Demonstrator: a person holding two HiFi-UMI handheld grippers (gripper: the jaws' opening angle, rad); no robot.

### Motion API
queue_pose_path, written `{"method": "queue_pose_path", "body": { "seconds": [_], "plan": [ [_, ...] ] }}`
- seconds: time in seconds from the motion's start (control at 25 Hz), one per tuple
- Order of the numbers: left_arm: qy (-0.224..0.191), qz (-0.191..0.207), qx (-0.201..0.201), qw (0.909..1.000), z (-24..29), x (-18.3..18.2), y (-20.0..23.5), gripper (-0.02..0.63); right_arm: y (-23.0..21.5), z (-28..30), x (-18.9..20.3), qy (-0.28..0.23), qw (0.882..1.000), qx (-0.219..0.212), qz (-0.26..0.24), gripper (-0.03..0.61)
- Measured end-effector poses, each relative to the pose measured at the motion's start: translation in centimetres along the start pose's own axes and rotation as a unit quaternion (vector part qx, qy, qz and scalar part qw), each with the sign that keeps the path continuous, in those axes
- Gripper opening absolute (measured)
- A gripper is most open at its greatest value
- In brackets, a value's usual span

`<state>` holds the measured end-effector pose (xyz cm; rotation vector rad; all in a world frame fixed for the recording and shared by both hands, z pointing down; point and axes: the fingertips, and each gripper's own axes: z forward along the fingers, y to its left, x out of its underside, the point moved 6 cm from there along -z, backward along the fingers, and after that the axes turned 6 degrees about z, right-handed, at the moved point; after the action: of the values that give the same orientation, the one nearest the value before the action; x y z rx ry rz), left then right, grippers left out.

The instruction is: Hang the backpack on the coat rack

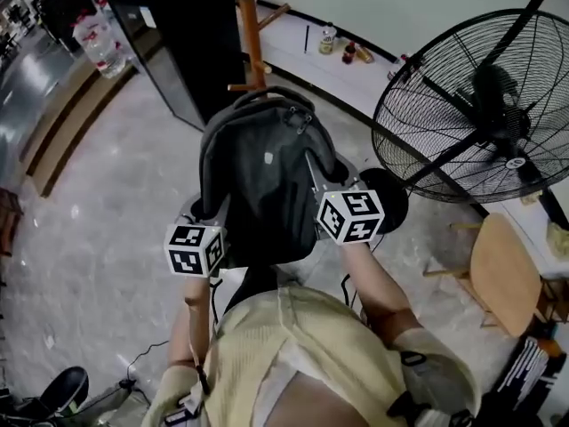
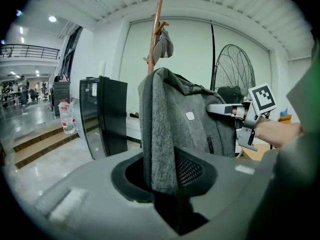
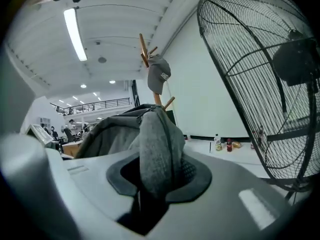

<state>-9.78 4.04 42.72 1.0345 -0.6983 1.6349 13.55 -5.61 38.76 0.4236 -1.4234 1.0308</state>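
Observation:
A dark grey backpack point(image 1: 267, 176) hangs in the air between both grippers, in front of the wooden coat rack point(image 1: 252, 34). My left gripper point(image 1: 206, 225) is shut on the pack's left shoulder strap point(image 2: 159, 149). The right gripper point(image 1: 331, 194) is shut on the other padded strap point(image 3: 157, 149). In the left gripper view the backpack point(image 2: 192, 119) fills the middle, with the coat rack point(image 2: 156, 34) rising just behind it. In the right gripper view the rack point(image 3: 152, 74) stands beyond the backpack point(image 3: 112, 131). A grey cap point(image 3: 159, 74) hangs from one of its upper pegs.
A large black floor fan point(image 1: 480, 105) stands close on the right. A dark cabinet point(image 1: 191, 34) stands left of the rack, with a water jug point(image 1: 96, 43) beyond it. Bottles point(image 1: 342, 47) sit on a white ledge by the wall. A wooden chair point(image 1: 502, 274) stands at right.

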Motion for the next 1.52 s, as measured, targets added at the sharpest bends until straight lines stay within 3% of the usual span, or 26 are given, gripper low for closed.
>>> {"method": "queue_pose_path", "body": {
  "seconds": [0.68,1.52],
  "plan": [
    [0.014,-0.005,0.04,0.9991,7.4,-2.1,4.7,0.107,-2.9,7.4,-0.6,0.012,0.999,0.04,-0.003,0.104],
    [0.025,-0.016,0.075,0.9967,12.1,0.7,7.5,0.109,-4.2,10.3,2.4,0.031,0.996,0.08,-0.01,0.112]
  ]
}}
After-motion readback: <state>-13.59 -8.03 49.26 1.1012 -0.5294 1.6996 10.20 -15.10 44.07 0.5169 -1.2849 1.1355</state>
